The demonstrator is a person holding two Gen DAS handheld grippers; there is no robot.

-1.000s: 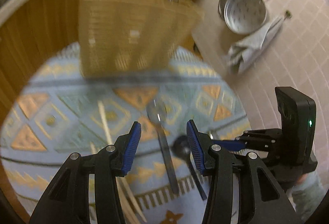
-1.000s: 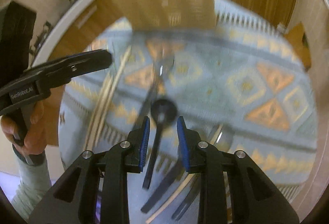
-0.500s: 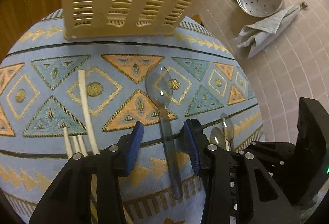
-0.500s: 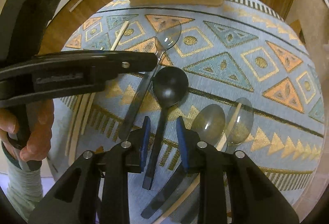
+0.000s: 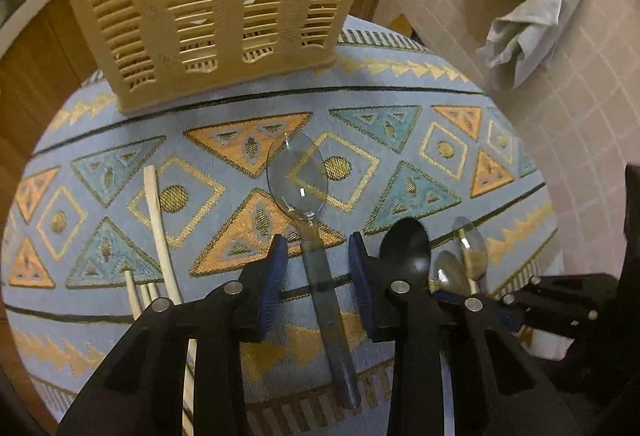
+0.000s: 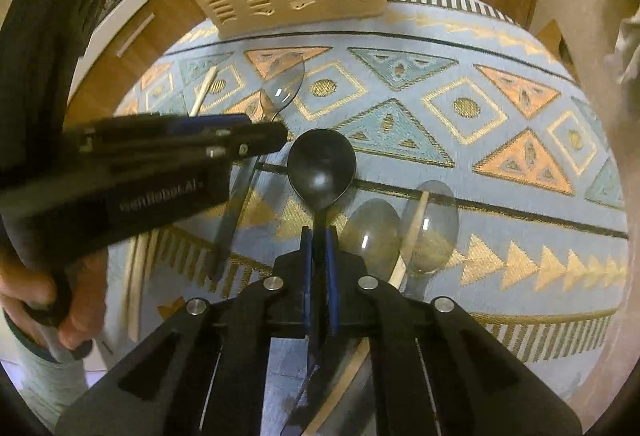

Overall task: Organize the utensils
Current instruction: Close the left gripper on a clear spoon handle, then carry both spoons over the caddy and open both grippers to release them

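the left gripper point(image 5: 316, 256) straddles the handle of the clear spoon point(image 5: 298, 178) lying on the patterned mat point(image 5: 400, 140), its jaws closing with gaps on both sides. the right gripper point(image 6: 319, 236) is clamped on the black spoon point(image 6: 322, 166), just below its bowl. the slatted basket point(image 5: 208, 0) stands beyond.

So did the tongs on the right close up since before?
Yes. The right tongs closed inward onto the black spoon's handle; the spoon itself stays by the same mat stripe.
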